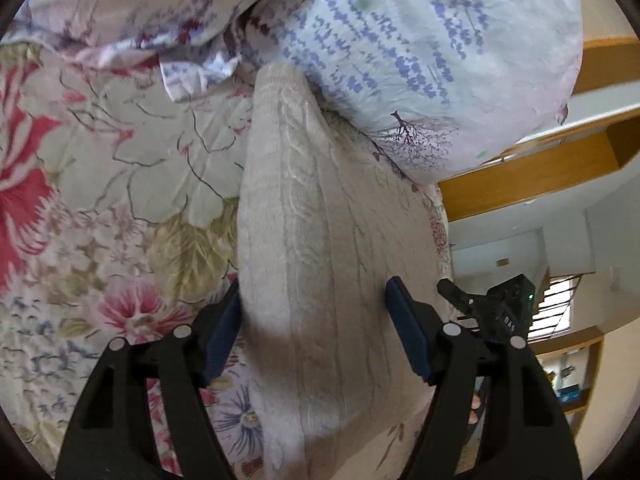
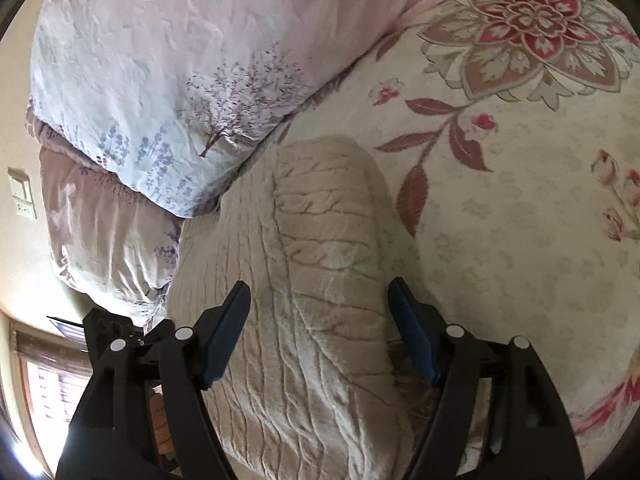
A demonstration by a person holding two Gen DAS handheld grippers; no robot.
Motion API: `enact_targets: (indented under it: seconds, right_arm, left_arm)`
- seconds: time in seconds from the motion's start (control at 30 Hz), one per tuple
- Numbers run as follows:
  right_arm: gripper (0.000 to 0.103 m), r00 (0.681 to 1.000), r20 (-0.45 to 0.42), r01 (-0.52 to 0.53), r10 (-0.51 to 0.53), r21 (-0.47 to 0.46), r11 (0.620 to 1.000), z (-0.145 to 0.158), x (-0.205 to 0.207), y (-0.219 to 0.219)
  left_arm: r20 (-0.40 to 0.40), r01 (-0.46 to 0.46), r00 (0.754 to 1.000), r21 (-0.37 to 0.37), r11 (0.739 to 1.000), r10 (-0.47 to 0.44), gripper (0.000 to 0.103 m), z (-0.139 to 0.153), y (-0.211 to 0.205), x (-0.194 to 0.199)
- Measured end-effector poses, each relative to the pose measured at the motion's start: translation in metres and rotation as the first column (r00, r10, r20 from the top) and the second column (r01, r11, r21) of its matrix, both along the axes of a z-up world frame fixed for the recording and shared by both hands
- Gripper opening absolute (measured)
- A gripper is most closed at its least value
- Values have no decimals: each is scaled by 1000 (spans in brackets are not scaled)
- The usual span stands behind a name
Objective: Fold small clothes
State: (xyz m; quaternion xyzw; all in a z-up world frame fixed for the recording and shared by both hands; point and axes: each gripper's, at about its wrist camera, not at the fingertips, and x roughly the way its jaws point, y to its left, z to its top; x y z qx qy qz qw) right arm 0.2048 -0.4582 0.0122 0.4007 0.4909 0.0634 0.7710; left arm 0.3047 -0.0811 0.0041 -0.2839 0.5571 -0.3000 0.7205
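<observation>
A cream cable-knit garment (image 1: 320, 216) lies folded into a long strip on the floral bedsheet (image 1: 120, 168), its far end against a pillow. My left gripper (image 1: 315, 284) hangs over its near part, open, with the knit showing between the blue pads (image 1: 408, 332), which stand apart from it. In the right wrist view the same garment (image 2: 312, 240) lies below my right gripper (image 2: 320, 282), also open wide and holding nothing. A black part of the other gripper (image 1: 500, 312) shows at the right of the left wrist view.
A pillow (image 1: 420, 52) with a lavender print sits at the garment's far end, and a pink quilt (image 2: 160, 60) is bunched beside it. The bed's edge, wooden furniture (image 1: 532, 172) and a window (image 2: 52, 396) lie off to the side.
</observation>
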Motion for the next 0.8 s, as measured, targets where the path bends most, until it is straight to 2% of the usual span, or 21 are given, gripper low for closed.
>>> enact_targets:
  seconds: [0.3,0.37,0.43,0.53,0.57,0.63,0.7,0.8]
  right_arm:
    - [69,997,37,-69,68,22,997,-3,8,13]
    - [65,996,44,-75,73,38,996,-5,8,14]
    - [58,996,42,-83,80,73,994,-10,9,13]
    - [56,995,51,-91,87,81,993,-12,8,16]
    - [55,995,52,-92,88,80,993,-12,8,17]
    - [42,994,55,-96,91,99,990,-14,8,18]
    - [36,994,68,-94,86,124,988,-14,6,20]
    - [32,992,97,-92,82,109,990,-7,0,26]
  left_arm:
    - [35,9,999,-7,1000,-9,69,-3,-10,5]
    - [38,7,999,-14,1000,-7,68,-3,-15,6]
    - [42,5,999,-17,1000,-4,66,-4,-17,7]
    - [41,0,999,-26,1000,1,63,-5,-19,6]
    - [38,0,999,-30,1000,1,61,-6,-20,6]
    - [29,0,1000,-46,999,2,55,-8,-19,6]
    - [34,-4,999,-68,998,7,46,-8,-18,3]
    - [58,4,998,-98,995,1,38,-2,-17,-2]
